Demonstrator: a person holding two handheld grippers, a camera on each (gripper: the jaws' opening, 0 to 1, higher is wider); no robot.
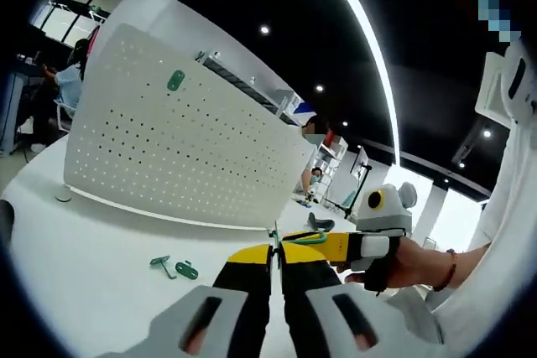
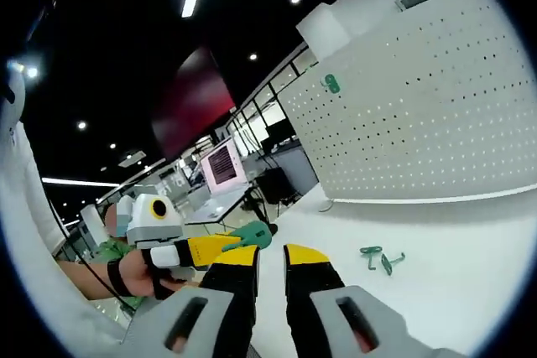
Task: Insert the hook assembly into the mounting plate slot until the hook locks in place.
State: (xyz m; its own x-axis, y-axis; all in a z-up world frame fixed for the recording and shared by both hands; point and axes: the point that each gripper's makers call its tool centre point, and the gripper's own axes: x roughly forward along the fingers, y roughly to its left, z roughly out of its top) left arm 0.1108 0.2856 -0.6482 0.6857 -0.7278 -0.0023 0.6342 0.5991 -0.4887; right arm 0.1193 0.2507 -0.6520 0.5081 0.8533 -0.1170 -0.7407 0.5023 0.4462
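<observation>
A white perforated mounting plate (image 1: 185,148) (image 2: 419,123) stands upright on the white table (image 1: 92,249), with one green piece (image 1: 175,80) (image 2: 332,84) fixed near its top. My left gripper (image 1: 275,251) has its yellow-tipped jaws nearly together on a thin part of the green hook assembly (image 1: 309,238) (image 2: 252,235), held above the table in front of the plate. My right gripper (image 2: 270,256) shows a narrow gap with nothing in it. It comes in from the right (image 1: 323,247), its jaws pointing at the hook. The left gripper (image 2: 214,249) carries the green piece at its tip.
Two loose green hook parts (image 1: 164,266) (image 1: 186,271) (image 2: 371,253) (image 2: 390,263) lie on the table before the plate's lower edge. A person's hand with a wrist band (image 1: 419,266) holds the right gripper. People sit at desks behind the plate (image 1: 71,73).
</observation>
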